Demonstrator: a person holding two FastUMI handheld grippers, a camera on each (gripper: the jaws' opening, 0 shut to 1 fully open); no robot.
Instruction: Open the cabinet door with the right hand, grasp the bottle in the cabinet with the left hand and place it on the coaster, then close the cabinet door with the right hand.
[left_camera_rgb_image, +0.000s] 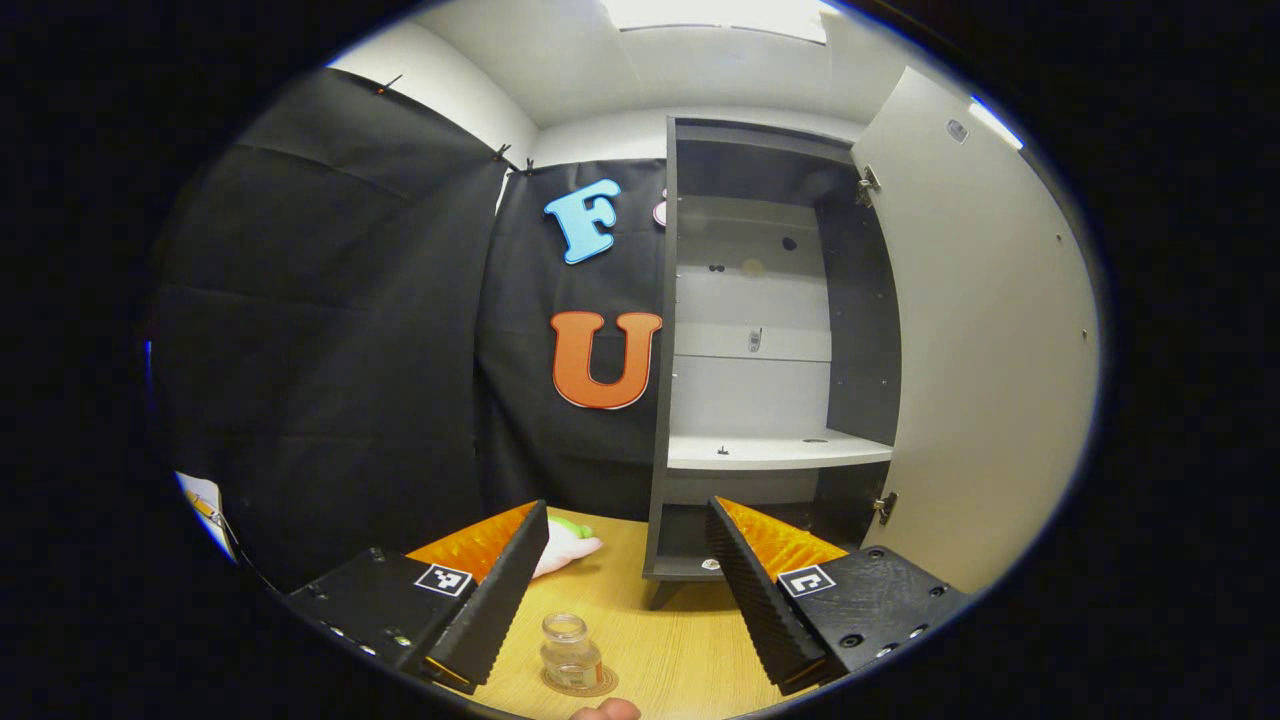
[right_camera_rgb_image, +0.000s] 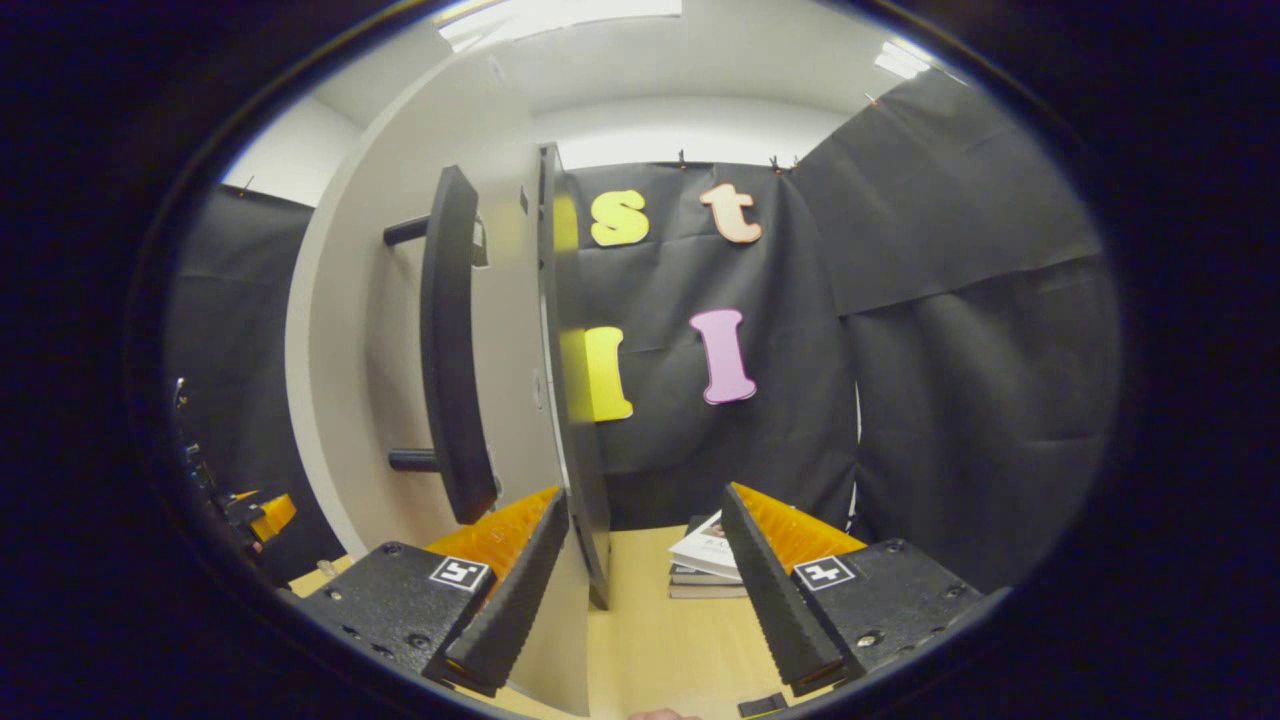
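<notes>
Left gripper: jaws standing wide apart, holding nothing; hovering above the wooden table; looking toward the cabinet.
Bottle: small clear glass jar, no lid visible; standing upright on the coaster; sitting low between the left gripper's fingers but touching neither; a fingertip is poking in at the bottom edge just beside the coaster.
Coaster: round, brownish; lying flat on the table under the bottle; only its rim is showing.
Cabinet: dark frame, pale back wall; standing on the table behind the bottle; white shelf is sitting bare apart from a tiny dark speck.
Cabinet door: swung wide open to the right in the left gripper view; hinges showing top and bottom.
Right gripper: jaws spread open, gripping nothing; the door's edge is standing between its fingers, close to the left one; contact can't be told.
Door handle: long dark vertical bar on the door's outer face; sitting left of the door edge in the right gripper view, above the left finger, not being held.
Books: small stack lying on the table beyond the right gripper, near the black cloth wall.
Soft toy: pale with a green bit; lying on the table behind the left gripper's left finger; too hidden to identify.
</notes>
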